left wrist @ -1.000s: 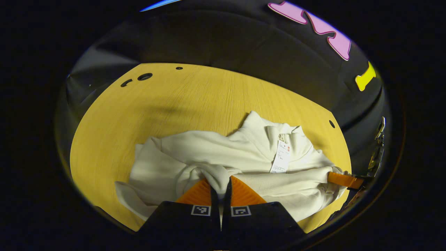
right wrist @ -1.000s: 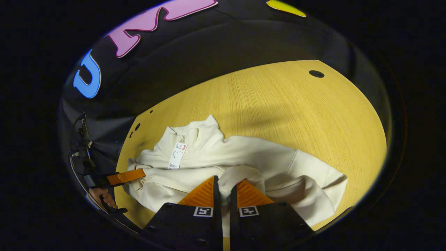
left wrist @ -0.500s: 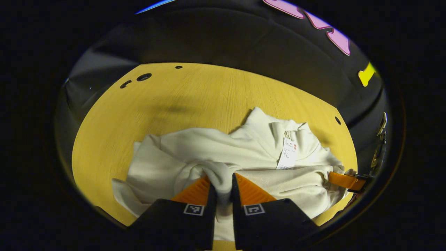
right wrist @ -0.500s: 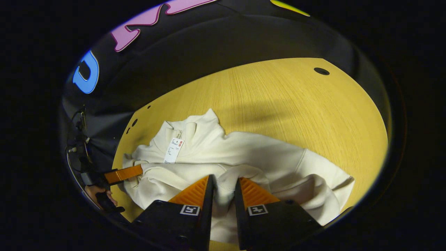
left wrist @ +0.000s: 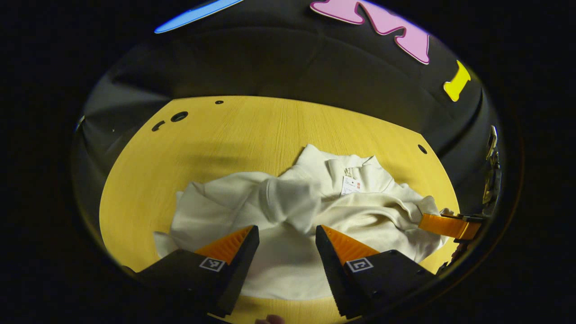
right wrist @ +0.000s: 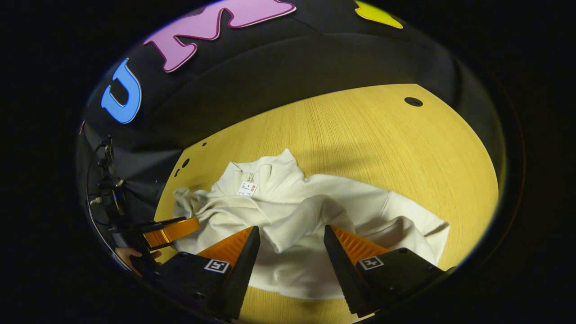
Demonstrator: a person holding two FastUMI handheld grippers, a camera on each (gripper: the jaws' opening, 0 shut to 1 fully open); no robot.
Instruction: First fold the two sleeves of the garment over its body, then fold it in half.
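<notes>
With the cream garment bunched on the wooden table, I held both the left gripper and right gripper spread wide, gripping nothing.

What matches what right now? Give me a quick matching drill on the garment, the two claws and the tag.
Things:
1. left claw
2. right claw
3. white hang tag
4. cream garment

States or places:
A. lies crumpled on the wooden table, sleeves folded over its body
B. open above the garment, in the left gripper view
C. at the collar
D. open above the garment, in the right gripper view

Pairs: 1-B, 2-D, 3-C, 4-A
</notes>
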